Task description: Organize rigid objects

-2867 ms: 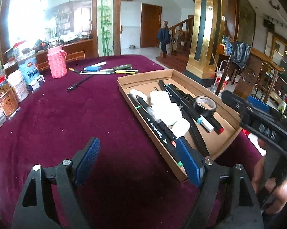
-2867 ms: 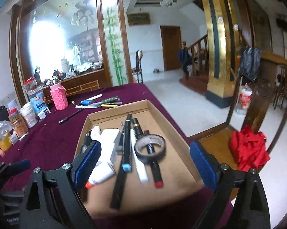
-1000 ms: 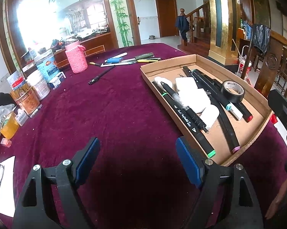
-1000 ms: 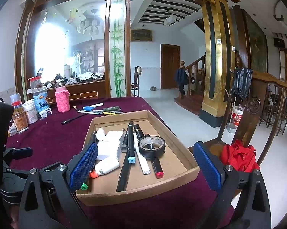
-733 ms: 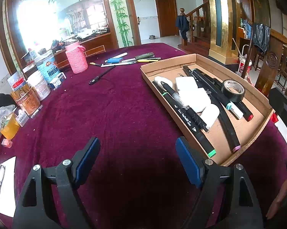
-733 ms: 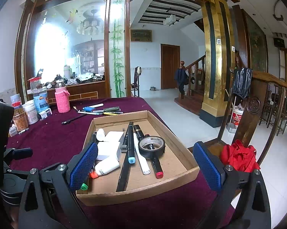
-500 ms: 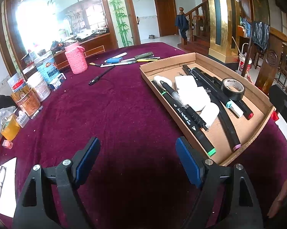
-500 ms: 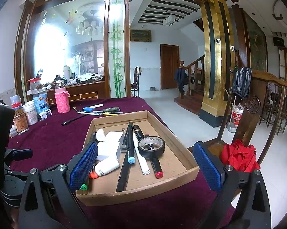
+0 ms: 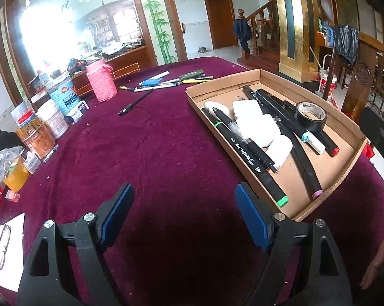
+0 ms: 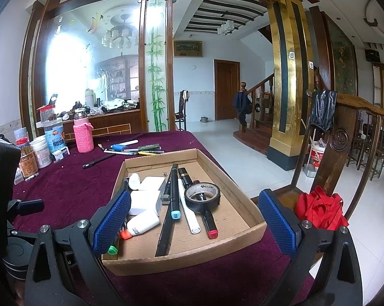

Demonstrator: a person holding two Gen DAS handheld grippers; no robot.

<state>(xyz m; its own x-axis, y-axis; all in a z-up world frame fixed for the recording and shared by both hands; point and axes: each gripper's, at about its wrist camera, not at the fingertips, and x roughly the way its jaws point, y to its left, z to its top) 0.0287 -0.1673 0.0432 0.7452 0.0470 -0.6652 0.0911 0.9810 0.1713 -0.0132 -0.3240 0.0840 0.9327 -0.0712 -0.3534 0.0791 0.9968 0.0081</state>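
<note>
A shallow cardboard tray (image 9: 345,125) (image 10: 187,255) lies on the maroon tablecloth (image 9: 153,153). It holds several black markers (image 9: 250,153) (image 10: 169,204), white blocks (image 9: 258,127) (image 10: 146,199) and a roll of black tape (image 9: 310,113) (image 10: 202,196). A loose black pen (image 9: 135,102) (image 10: 97,162) and a cluster of pens (image 9: 176,80) (image 10: 135,149) lie further back on the cloth. My left gripper (image 9: 184,214) hovers open over bare cloth, left of the tray's near corner. My right gripper (image 10: 192,221) stands open above the tray's near end, holding nothing.
A pink knit-covered bottle (image 9: 101,84) (image 10: 82,135), jars and tins (image 9: 36,137) (image 10: 42,150) line the table's left edge. A paper with glasses (image 9: 5,244) lies at the near left. A wooden chair (image 10: 340,153) with red cloth (image 10: 319,209) stands right of the table.
Both grippers have risen and pulled back from the tray since 2.9 s ago. Over the last second they barely moved; both stay open.
</note>
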